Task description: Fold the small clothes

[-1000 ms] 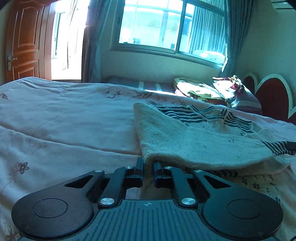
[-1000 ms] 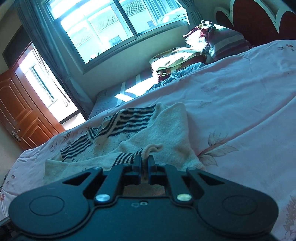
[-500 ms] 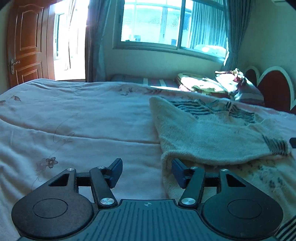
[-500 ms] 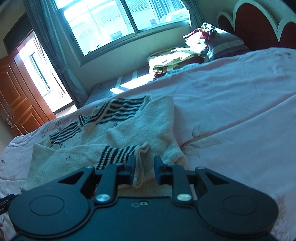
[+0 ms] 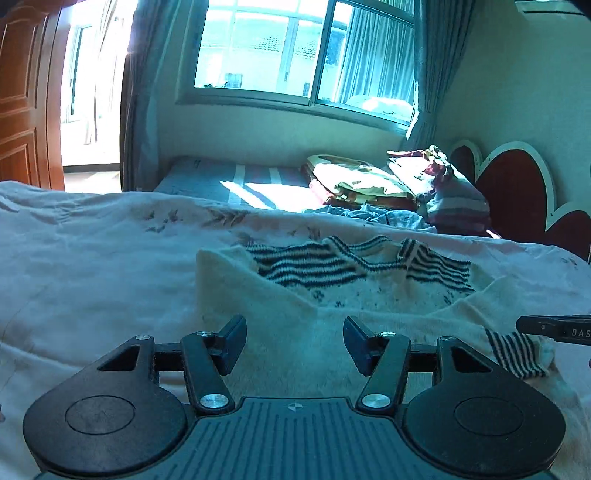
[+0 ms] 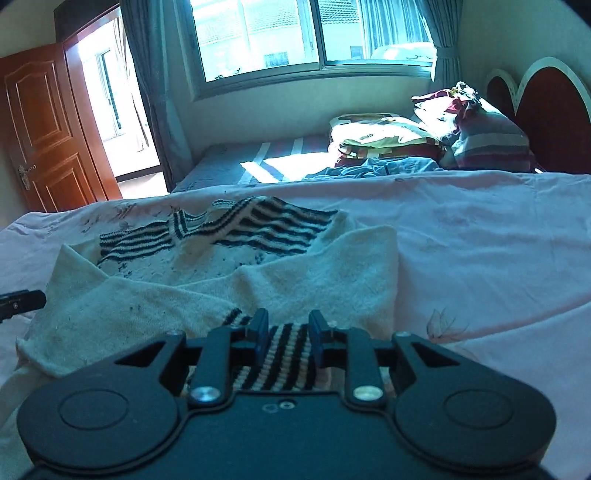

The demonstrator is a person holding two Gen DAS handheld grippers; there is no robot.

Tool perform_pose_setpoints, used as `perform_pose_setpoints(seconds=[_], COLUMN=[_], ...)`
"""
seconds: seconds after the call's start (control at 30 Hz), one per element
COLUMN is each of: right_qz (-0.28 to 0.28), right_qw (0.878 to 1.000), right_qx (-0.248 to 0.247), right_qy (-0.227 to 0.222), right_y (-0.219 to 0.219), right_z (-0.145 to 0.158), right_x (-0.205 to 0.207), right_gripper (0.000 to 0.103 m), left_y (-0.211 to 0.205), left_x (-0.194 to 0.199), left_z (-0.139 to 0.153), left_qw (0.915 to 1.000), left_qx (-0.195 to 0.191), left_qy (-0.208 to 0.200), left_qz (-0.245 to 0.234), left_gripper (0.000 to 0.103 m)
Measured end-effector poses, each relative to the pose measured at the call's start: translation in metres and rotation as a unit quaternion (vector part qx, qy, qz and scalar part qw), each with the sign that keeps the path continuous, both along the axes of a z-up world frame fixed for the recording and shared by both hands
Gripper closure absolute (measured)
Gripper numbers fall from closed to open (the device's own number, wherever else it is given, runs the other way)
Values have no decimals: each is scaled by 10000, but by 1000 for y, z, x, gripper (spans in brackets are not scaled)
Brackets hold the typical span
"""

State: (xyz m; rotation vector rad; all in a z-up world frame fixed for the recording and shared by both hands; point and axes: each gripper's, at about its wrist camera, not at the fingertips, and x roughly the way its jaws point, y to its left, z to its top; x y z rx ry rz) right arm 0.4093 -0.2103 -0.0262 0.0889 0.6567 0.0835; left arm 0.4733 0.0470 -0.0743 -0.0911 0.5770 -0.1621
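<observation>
A wooden door (image 6: 44, 133) stands open at the far left of the room, beside a curtained window (image 6: 314, 33). Below them spreads a pink floral bedspread (image 5: 92, 266), and on it lies a small cream sweater (image 5: 295, 325) with dark stripes across its chest, both sleeves folded in over the body.

The left gripper (image 5: 294, 338) hovers over the folded left sleeve with its jaws wide apart and nothing between them; they have just been opening. Its tip shows at the left edge of the right wrist view, just beside the sweater's edge.

The right gripper (image 6: 285, 334) sits low over the striped cuff (image 6: 280, 354) of the right sleeve. Its jaws have just been opening as well, and they now stand a little apart with the cuff lying slack between them, the pads not pressing on it.

Farther right, folded bedding (image 6: 384, 136) and pillows (image 6: 480, 136) are piled against a red headboard (image 6: 554, 110).
</observation>
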Motion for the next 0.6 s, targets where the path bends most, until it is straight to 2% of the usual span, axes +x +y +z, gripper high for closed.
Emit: perform_pose_setpoints(seconds=[0.13, 0.17, 0.2, 0.23, 0.3, 0.37, 0.43, 0.5, 0.57, 0.6], right_qz=[-377, -467, -533, -497, -349, -363, -563, -664, -603, -552], right_qw=[9992, 9988, 9979, 9981, 9986, 9993, 9983, 9977, 9968, 9974], right_qx=[-83, -102, -74, 12, -112, 12, 79, 91, -48, -186], right_qy=[-44, 89, 359, 376, 385, -6, -160, 51, 525, 414], right_y=[-16, -20, -26, -31, -31, -37, -46, -53, -55, -51], right_z=[-9, -14, -24, -30, -25, -13, -7, -14, -29, -28], right_x=[32, 39, 49, 51, 50, 41, 45, 60, 73, 70], right_gripper=[81, 80, 80, 81, 81, 80, 78, 76, 77, 77], left_y=[-2, 0, 4, 8, 7, 13, 16, 14, 8, 4], left_x=[48, 60, 69, 70, 66, 58, 64, 80, 92, 87], left_z=[-11, -19, -28, -36, -33, -23, -17, -22, -37, -37], left_qw=[9995, 9985, 9974, 9978, 9982, 9994, 9993, 9990, 9967, 9969], left_qx=[279, 397, 385, 245, 259, 41, -6, 145, 384, 544], left_qy=[147, 332, 549, 569, 498, 189, 99, 306, 698, 546], left_qz=[54, 185, 269, 241, 218, 288, 355, 300, 169, 138], left_gripper=[45, 45, 45, 45, 45, 45, 45, 45, 43, 42])
